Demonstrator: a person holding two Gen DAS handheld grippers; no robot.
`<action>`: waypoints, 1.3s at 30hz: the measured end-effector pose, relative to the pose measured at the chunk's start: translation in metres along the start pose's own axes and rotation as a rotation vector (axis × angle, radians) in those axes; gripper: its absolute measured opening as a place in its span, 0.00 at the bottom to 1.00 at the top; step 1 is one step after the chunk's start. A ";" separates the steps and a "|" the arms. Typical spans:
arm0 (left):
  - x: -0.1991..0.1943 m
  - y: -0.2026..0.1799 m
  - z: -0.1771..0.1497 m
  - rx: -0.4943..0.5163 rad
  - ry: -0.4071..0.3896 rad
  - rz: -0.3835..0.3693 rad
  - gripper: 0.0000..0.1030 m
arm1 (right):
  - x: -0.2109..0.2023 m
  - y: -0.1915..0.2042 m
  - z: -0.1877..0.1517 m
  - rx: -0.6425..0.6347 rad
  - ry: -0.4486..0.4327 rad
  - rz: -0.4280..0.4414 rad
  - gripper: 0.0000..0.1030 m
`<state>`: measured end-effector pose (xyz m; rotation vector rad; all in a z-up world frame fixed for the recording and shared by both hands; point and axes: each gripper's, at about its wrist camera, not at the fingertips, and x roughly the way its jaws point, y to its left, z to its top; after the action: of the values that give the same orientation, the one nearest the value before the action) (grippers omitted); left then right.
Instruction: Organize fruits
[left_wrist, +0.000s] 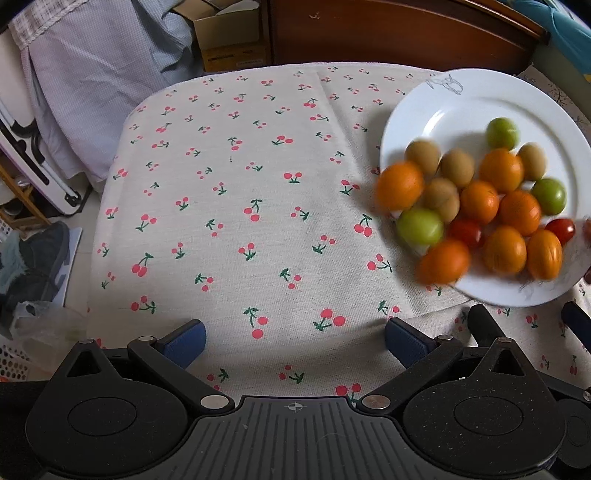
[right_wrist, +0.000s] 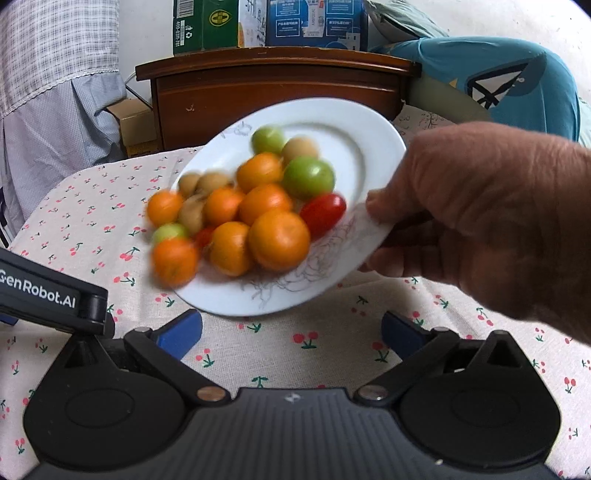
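Nearest the cameras, both grippers hover low over the cherry-print cloth (left_wrist: 240, 221), fingers spread wide apart and holding nothing: the left gripper (left_wrist: 294, 338) faces bare cloth, the right gripper (right_wrist: 291, 334) sits just below the plate's near rim. Beyond them, a bare hand (right_wrist: 480, 221) pinches the right edge of the white plate (right_wrist: 354, 147) and tips it down toward the left, so the fruits (right_wrist: 240, 210), orange, green, tan and red, crowd blurred against its low left rim. From the left gripper, that pile lies ahead and well to the right; from the right gripper, straight ahead and slightly left, so the right one looks nearer. Farther back stands a wooden cabinet (right_wrist: 277, 96).
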<state>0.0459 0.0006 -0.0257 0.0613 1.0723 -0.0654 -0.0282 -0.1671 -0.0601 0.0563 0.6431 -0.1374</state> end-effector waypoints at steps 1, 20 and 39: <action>0.000 0.000 0.000 0.000 -0.001 -0.001 1.00 | 0.000 0.000 0.000 0.000 0.000 0.000 0.99; -0.001 -0.002 -0.001 0.002 -0.003 -0.002 1.00 | 0.001 0.000 0.001 -0.002 0.002 -0.001 0.99; -0.032 0.000 -0.002 -0.009 -0.082 0.000 1.00 | 0.001 0.000 0.002 -0.001 0.006 0.000 0.99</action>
<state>0.0290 0.0017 0.0017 0.0500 0.9907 -0.0625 -0.0265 -0.1669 -0.0593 0.0554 0.6489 -0.1371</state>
